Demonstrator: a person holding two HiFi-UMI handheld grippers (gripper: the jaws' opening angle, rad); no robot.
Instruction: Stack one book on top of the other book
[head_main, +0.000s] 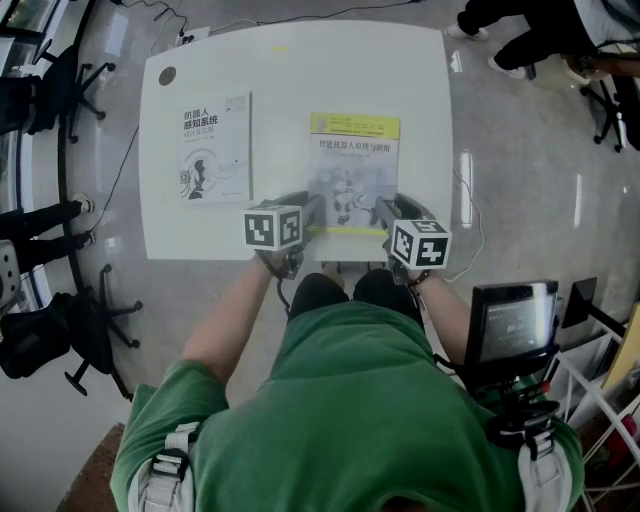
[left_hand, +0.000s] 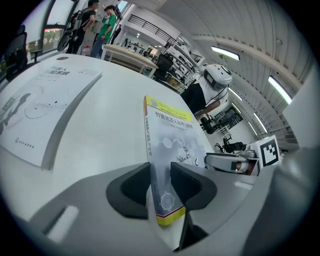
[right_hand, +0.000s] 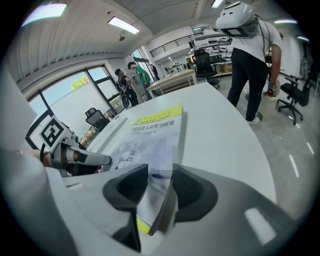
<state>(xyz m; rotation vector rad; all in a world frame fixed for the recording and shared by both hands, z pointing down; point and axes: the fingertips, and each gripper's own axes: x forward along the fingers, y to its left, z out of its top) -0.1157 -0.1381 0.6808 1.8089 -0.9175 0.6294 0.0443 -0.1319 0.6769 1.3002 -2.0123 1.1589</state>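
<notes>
The head view alone gives the layout: a white table (head_main: 290, 80) with two books lying flat and well apart, a white book (head_main: 213, 147) toward the far left and a yellow-banded book (head_main: 352, 170) at the near edge in front of a person in a green shirt (head_main: 350, 420); the left gripper (head_main: 310, 212) and right gripper (head_main: 388, 215) sit at that book's two near corners, and a dark monitor (head_main: 513, 320) stands off the table to the right; only the gripper views show the jaws themselves. In the left gripper view the left gripper (left_hand: 160, 175) has its pads closed snugly on the near spine corner of the yellow-banded book (left_hand: 172, 135), with the white book (left_hand: 40, 107) lying away to the left; in the right gripper view the right gripper (right_hand: 161, 177) straddles the other near corner of the same book (right_hand: 150, 130), its jaws standing wider and not clearly pinching it; these views also show bystanders (left_hand: 97, 25) and a standing person in a white headset (right_hand: 250, 50), both outside the head view. The yellow book's title reads, as far as I can make out, "智能机器人原理与应用"; the white book's large characters read "机器人 感知系统"; the smaller print is too fine to read.
</notes>
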